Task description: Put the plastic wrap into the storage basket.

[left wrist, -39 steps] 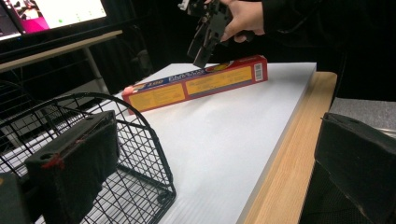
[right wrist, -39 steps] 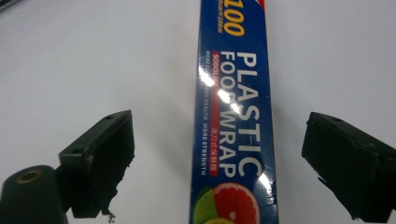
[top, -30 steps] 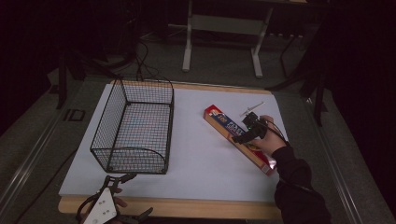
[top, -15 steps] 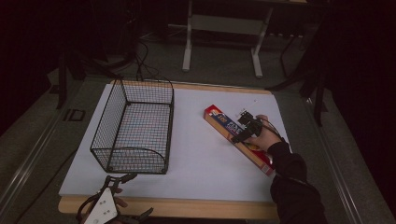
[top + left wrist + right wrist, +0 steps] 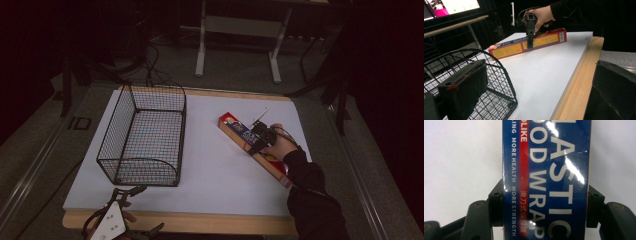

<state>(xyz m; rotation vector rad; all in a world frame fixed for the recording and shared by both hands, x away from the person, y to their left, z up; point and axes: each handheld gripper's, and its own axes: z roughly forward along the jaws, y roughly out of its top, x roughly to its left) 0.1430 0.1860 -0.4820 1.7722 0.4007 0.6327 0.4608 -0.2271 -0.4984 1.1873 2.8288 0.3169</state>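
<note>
While the left tool (image 5: 131, 192) hovers at the desk's (image 5: 210, 165) near edge beside the basket (image 5: 142, 137), its jaws spread with nothing between them, the right tool (image 5: 260, 138) stands over the middle of the wrap box (image 5: 239, 133). Its jaws have just been closing and now pinch the box (image 5: 546, 180) across its width, one pad pressed against each long side. The box lies flat on the white desk top, slanted, well apart from the basket. In the left gripper view the right tool (image 5: 530, 37) points straight down onto the box (image 5: 506, 47).
</note>
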